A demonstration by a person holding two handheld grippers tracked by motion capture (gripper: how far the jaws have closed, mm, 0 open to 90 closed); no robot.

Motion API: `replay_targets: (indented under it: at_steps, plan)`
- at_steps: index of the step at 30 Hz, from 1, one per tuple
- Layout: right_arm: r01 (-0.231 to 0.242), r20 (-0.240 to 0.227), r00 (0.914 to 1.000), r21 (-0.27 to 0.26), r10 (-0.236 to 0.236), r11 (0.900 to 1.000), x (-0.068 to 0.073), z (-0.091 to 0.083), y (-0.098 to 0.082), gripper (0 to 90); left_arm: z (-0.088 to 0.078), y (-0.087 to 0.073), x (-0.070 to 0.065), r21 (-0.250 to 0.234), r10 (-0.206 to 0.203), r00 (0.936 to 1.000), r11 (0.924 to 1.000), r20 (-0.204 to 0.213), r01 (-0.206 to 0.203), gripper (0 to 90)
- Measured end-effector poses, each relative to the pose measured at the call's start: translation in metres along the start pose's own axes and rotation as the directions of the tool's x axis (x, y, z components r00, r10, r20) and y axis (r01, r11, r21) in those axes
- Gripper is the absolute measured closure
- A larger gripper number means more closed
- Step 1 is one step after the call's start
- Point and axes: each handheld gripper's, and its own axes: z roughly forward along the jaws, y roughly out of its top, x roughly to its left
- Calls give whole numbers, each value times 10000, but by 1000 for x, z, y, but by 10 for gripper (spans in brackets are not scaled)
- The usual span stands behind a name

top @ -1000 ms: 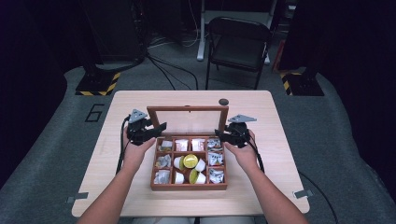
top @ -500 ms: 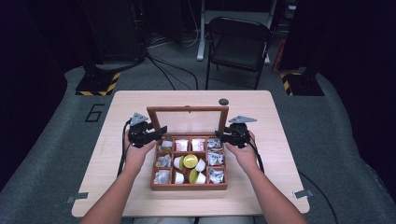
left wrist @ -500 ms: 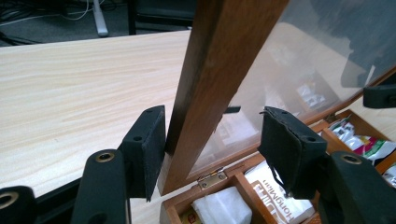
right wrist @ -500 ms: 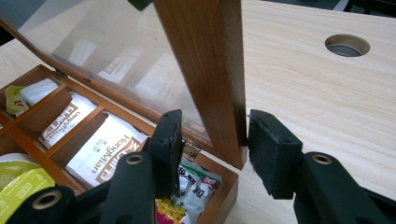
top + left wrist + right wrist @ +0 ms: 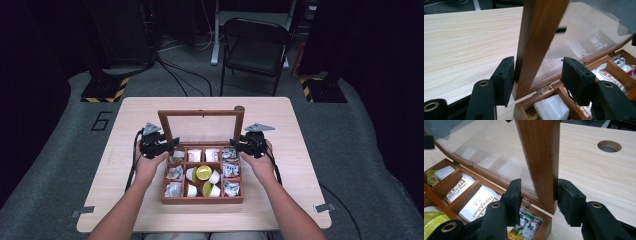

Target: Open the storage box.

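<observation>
— While looking over the right gripper (image 5: 239, 144): shut on what?
— Clamped tight on the right post of the lid (image 5: 201, 113), low down near the hinge, with one pad on the outer wood and the other on the glass side.
— And the left gripper (image 5: 167, 145)?
— Not gripping yet. Set astride the left post, with jaws just now closing in and the post between them. Outer pad at or almost at the wood, inner pad apart from the pane. Partly open, holding nothing.
— Whereabouts of the box (image 5: 202, 199)?
— Middle of the tabletop (image 5: 300, 150), nearer the front edge than the far one, with the lid upright off the far wall. Sachets (image 5: 212, 155) and small cups (image 5: 202, 173) lying bare in the compartments.
— Step in hand, then?
— By the look of it, taking hold of the raised lid at both posts, either to swing it down shut or to steady it open. Cannot tell which from this alone.
— Needed next?
— Finish closing the left side until pressing on both faces of the post, matching the right. Then move both hands together at one pace, turning about the hinges (image 5: 545, 89) so as not to twist the frame. Keep to wood rather than pane. If lowering, mind the inner jaws over the rear compartments, likely to get pinched or to snag a sachet, so let go before the last stretch
</observation>
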Motion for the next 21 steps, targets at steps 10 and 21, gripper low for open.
replay_targets:
  at_steps: [10,21]
  plan:
    - [-26,47,10000,-73,26,10000,2,2,0,529,2,-7,5,0,-251,9995,9997,180,251,459]
    - [172,234,9996,34,-173,9998,4,4,1,521,4,-7,1,-59,-67,9999,10000,-108,66,453]
